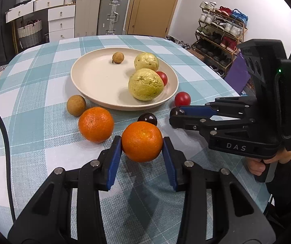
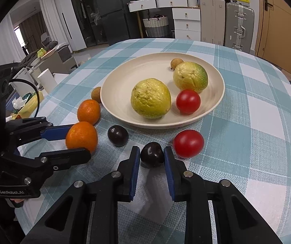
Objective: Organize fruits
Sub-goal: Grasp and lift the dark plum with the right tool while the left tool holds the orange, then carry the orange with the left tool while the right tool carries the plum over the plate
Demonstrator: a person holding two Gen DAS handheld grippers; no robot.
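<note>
In the left wrist view, the left gripper (image 1: 142, 144) had its blue-padded fingers (image 1: 115, 158) clamped on a round orange fruit (image 1: 142, 141), just above the counter with the blue and white checked cloth (image 1: 43, 71). A second orange (image 1: 96, 124) lay just beside it. Behind them stood a round cream plate (image 1: 88, 77) holding two bumpy yellow-green fruits (image 1: 146, 84), a small brown ball fruit (image 1: 118, 57) and a red tomato (image 1: 162, 77). In the right wrist view, the right gripper (image 2: 152, 156) had its fingers (image 2: 135, 162) pressed tight on a small dark purple plum (image 2: 152, 157) on the counter. Another dark plum (image 2: 118, 135) lay near, and a shiny red tomato (image 2: 188, 143) sat just beside the right finger, in front of the plate.
</note>
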